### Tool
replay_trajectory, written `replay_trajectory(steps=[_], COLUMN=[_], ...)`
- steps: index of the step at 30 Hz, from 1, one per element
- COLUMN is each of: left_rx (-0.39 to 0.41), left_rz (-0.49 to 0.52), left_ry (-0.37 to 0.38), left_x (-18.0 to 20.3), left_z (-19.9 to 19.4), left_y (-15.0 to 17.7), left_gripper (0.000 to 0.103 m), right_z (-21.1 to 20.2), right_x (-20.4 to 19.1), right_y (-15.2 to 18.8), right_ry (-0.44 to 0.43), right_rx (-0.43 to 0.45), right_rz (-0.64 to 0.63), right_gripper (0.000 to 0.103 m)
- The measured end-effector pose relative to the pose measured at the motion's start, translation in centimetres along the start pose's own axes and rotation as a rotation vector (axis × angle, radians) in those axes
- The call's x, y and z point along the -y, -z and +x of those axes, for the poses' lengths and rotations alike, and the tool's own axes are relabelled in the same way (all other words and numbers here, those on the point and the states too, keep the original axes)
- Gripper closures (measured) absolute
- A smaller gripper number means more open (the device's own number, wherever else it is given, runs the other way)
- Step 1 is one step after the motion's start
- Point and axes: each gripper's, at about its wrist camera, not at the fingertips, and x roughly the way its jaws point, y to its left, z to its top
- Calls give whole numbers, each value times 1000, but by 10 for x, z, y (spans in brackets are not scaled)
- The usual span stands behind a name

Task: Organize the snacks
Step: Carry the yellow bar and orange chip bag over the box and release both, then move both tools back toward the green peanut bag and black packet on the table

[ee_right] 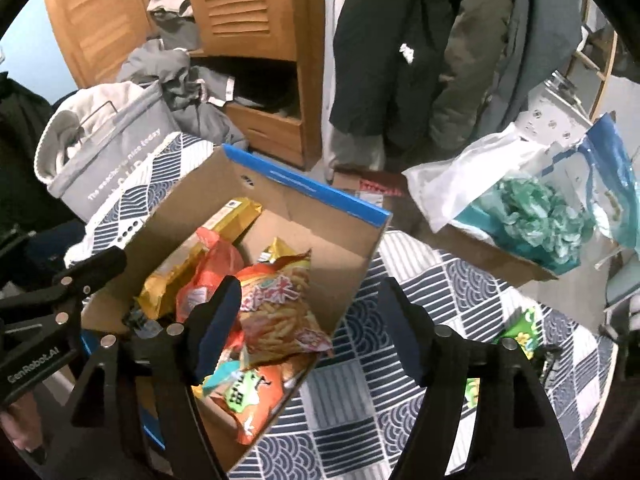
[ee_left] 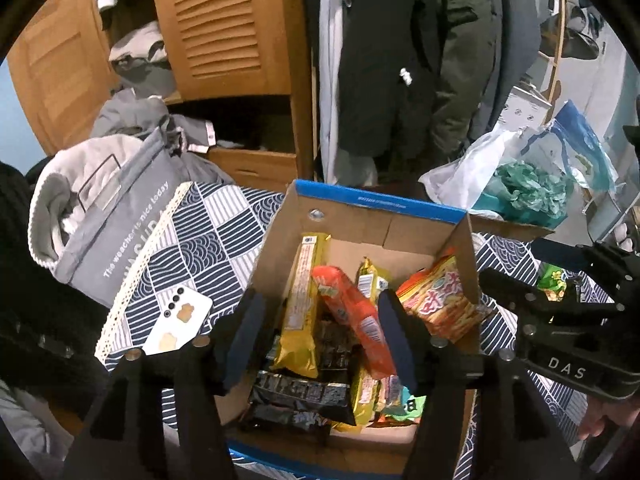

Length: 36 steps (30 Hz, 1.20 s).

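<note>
An open cardboard box with a blue rim (ee_left: 372, 200) stands on the patterned cloth and holds several snack packs. Among them are a long yellow pack (ee_left: 304, 300), an orange-red pack (ee_left: 352, 316), black packs (ee_left: 304, 396) and an orange bag of stick snacks (ee_right: 276, 308). My left gripper (ee_left: 320, 336) hovers over the box, open, its fingers (ee_left: 244, 340) straddling the yellow and orange-red packs without pressing them. My right gripper (ee_right: 312, 328) is open over the box's right wall, its left finger above the stick-snack bag, nothing pinched. A green snack pack (ee_right: 520, 328) lies on the cloth to the right.
A white phone (ee_left: 180, 320) lies on the cloth left of the box, beside a grey fabric bag (ee_left: 120, 216) full of clothes. A second box with white and blue plastic bags (ee_right: 528, 216) sits at the right. A wooden wardrobe (ee_left: 224, 28) and hanging coats stand behind.
</note>
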Motion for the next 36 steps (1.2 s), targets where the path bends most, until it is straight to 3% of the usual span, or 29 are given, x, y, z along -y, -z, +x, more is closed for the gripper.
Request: replay_trajectory(steps=[11, 24, 36], left_rx=[3, -8, -13], left_rz=[89, 166, 252], left_ry=[4, 23, 12], left_x=[43, 97, 155], left_z=[1, 5, 11], left_y=[-3, -4, -2], left_gripper=[27, 26, 26], right_z=[-10, -31, -48], right_x=[44, 107, 159], right_y=[17, 42, 75], right_ry=[67, 169, 213], right_rx=[-11, -17, -30], right_rz=[61, 146, 226], right_gripper=[31, 31, 31])
